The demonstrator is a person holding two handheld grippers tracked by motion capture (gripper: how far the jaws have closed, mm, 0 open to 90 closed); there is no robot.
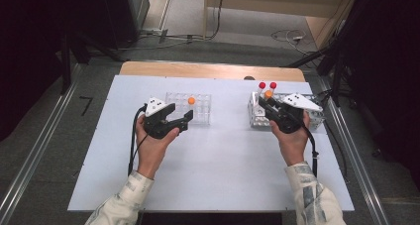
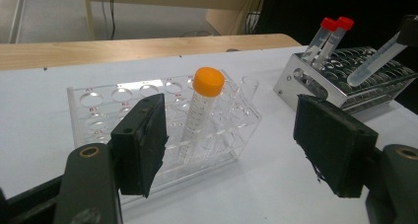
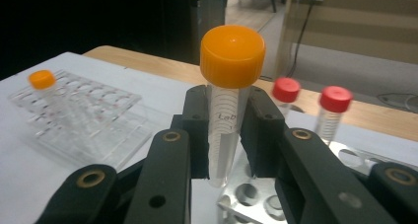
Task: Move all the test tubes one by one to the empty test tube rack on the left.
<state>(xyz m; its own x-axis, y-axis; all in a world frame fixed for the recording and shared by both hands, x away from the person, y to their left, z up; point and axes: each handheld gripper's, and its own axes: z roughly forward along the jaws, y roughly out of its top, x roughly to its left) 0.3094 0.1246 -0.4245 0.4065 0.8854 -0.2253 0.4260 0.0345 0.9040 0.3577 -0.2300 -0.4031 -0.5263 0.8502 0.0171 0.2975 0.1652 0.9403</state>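
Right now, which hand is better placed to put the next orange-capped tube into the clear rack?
Right, probably. The right gripper is shut on an orange-capped tube above the metal rack. The left gripper is open and holds nothing beside the clear rack.

From the high view I see the white table (image 1: 213, 170) evenly and brightly lit, shadows faint, while the frame's upper corners sink into black. In both gripper views the near black jaws look soft, backgrounds blur, and the metal rack (image 2: 315, 83) glints.
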